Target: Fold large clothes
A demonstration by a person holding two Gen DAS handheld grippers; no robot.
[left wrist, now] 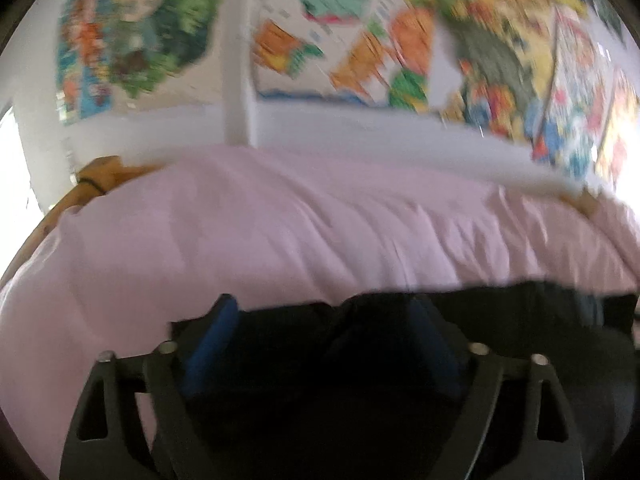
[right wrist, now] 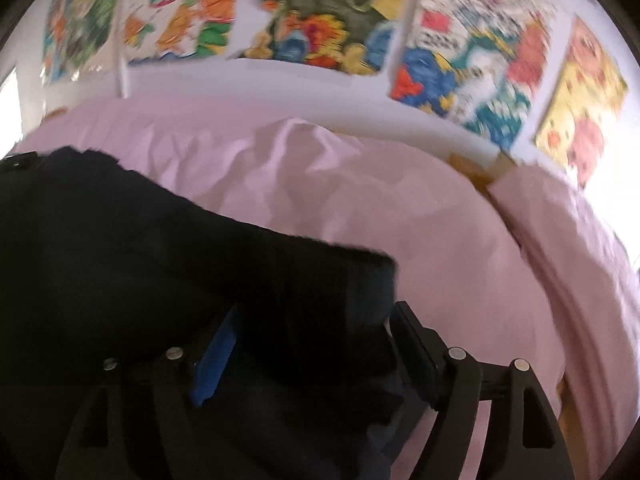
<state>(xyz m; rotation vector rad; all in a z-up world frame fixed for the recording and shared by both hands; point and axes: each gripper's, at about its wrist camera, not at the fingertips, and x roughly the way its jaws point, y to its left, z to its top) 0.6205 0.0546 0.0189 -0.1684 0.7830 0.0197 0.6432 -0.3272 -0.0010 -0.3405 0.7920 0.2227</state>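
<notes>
A black garment lies on a pink bed sheet and fills the bottom of the left wrist view. My left gripper stands with its blue-padded fingers wide apart, black cloth lying between them. In the right wrist view the same black garment drapes from the left over my right gripper. Its fingers are also wide apart with cloth between and over them. Both views are blurred.
The pink sheet covers the bed in both views. A white wall with colourful posters runs behind it. A wooden bed frame corner shows at the right, and wood at the left.
</notes>
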